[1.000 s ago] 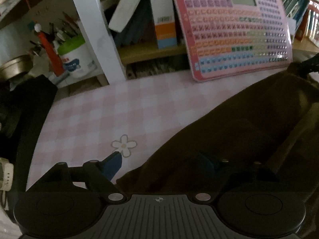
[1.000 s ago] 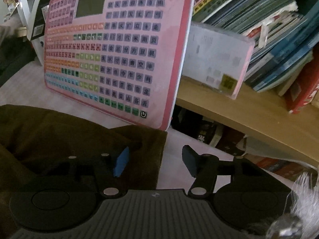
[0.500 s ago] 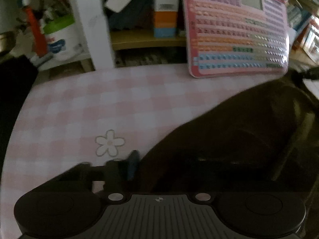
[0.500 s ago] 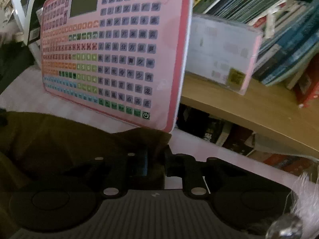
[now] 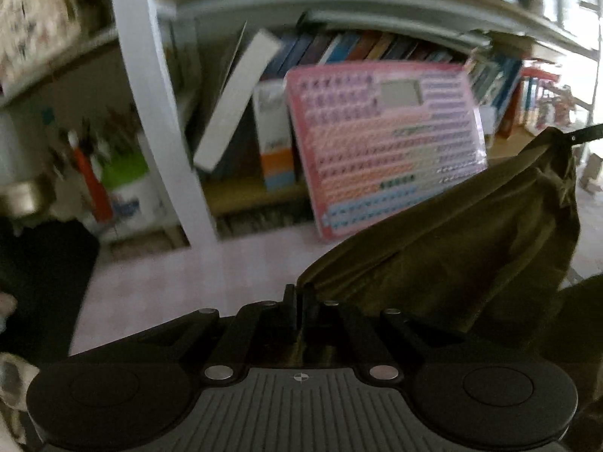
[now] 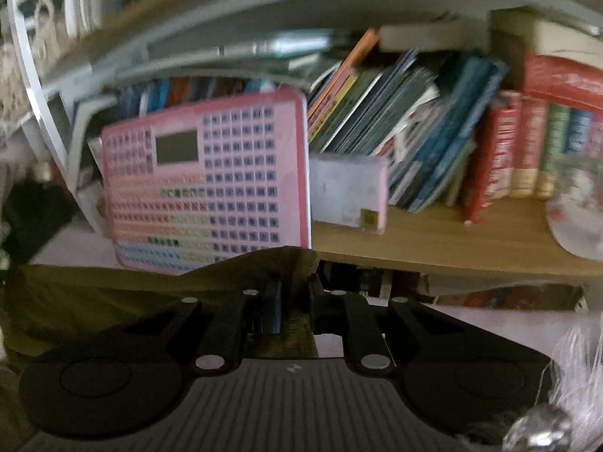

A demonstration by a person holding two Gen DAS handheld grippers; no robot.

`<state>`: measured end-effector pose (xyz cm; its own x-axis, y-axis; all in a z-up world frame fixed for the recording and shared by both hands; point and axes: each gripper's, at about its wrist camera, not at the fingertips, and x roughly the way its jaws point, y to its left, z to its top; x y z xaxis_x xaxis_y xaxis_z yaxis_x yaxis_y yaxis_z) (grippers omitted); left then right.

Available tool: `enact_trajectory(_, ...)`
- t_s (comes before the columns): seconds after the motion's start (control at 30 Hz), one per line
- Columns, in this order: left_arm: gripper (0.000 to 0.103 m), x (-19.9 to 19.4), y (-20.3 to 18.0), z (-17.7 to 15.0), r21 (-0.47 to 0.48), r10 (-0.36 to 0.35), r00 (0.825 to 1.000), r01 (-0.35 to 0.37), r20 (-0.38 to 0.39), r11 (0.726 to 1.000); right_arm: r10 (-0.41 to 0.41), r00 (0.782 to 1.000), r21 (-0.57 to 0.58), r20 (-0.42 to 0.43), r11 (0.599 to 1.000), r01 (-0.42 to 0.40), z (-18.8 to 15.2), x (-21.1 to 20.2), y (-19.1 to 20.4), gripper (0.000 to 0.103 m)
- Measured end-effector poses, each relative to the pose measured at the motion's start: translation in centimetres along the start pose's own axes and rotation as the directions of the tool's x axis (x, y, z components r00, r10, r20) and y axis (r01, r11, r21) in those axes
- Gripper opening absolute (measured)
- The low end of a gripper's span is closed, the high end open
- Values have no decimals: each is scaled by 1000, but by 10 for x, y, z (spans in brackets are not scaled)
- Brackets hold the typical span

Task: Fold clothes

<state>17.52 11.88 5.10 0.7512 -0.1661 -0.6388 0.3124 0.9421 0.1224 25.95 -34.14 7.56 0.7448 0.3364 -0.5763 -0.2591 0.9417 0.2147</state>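
Pinching one corner each, the left gripper (image 5: 300, 301) and right gripper (image 6: 294, 301) are closed on the olive-brown garment (image 5: 471, 248). Its held edge runs between both fingertips, probably lifted above the pink checked tablecloth (image 5: 196, 282), body hanging below.

Bare pink tablecloth (image 5: 181, 282) lies open on the left; the leaning pink keypad board (image 5: 384, 143) and bookshelf (image 6: 433, 241) block the far side.
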Motion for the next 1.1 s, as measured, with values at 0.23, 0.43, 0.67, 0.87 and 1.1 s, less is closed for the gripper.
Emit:
enact_trajectory(0.23,0,-68,-24,-29,56,2,990,-10,140,998,-14,998,136,69,991,5,-52,-95,14,12)
enact_trajectory(0.43,0,-87,-31,-78,-26,-25,996,27,86,999,-77,997,214,5,974,74,-137,-155,30,12)
enact_trajectory(0.67,13,-109,-38,-135,-125,-61,998,64,26,990,-176,973,319,-152,923,217,-233,-176,50,13)
enact_trajectory(0.87,41,-137,-27,-173,-342,-84,996,93,41,935,-299,935,460,-190,815,354,-274,-195,64,53)
enact_trajectory(1.1,42,-158,-4,-199,-607,-169,981,191,94,772,-304,922,545,-240,744,387,-294,-211,83,57)
